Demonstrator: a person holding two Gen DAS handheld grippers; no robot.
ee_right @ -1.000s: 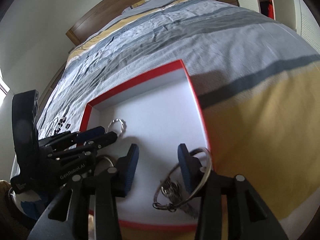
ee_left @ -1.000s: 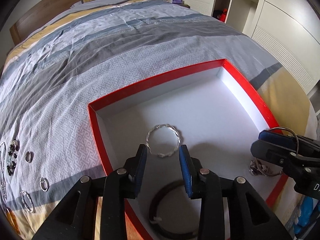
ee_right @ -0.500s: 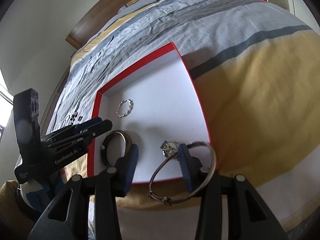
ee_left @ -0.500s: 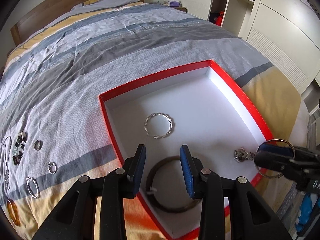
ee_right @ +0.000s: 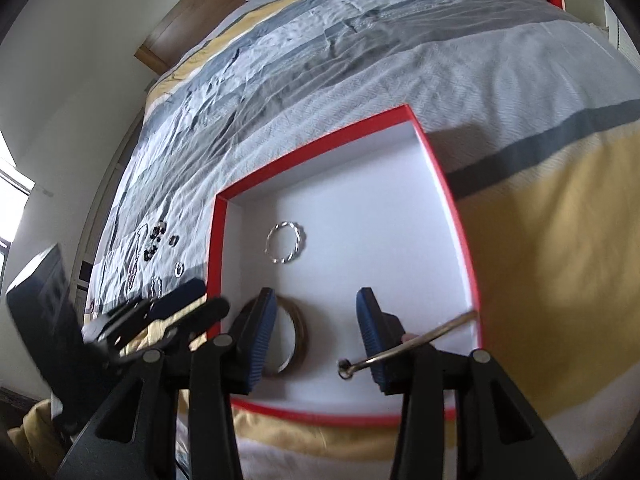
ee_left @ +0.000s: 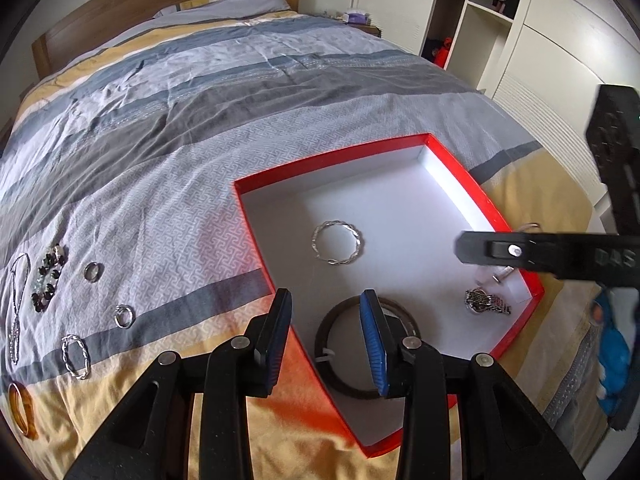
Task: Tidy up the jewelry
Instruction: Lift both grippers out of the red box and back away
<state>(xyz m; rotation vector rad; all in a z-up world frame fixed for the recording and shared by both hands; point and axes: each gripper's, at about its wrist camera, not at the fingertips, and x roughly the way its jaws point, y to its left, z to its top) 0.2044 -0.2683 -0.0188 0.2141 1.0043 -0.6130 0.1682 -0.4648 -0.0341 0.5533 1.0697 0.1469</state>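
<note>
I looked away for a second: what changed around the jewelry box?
The left tongs, open, backed away from the twisted silver bangle. The right tongs, open, rose with the thin metal hoop caught on one finger, leaving the silver chain piece behind. That bangle, the dark brown bangle and red-rimmed white box stayed put.

Soft daylight fills both views, bright and even. Glare whitens the inner right wall of the red box (ee_left: 452,196). A window (ee_right: 10,204) blows out at the right wrist view's left edge. Fisheye bending curves the bed (ee_left: 200,92); corners vignette black. The left hand-held gripper (ee_right: 188,304) smears with motion blur there.
</note>
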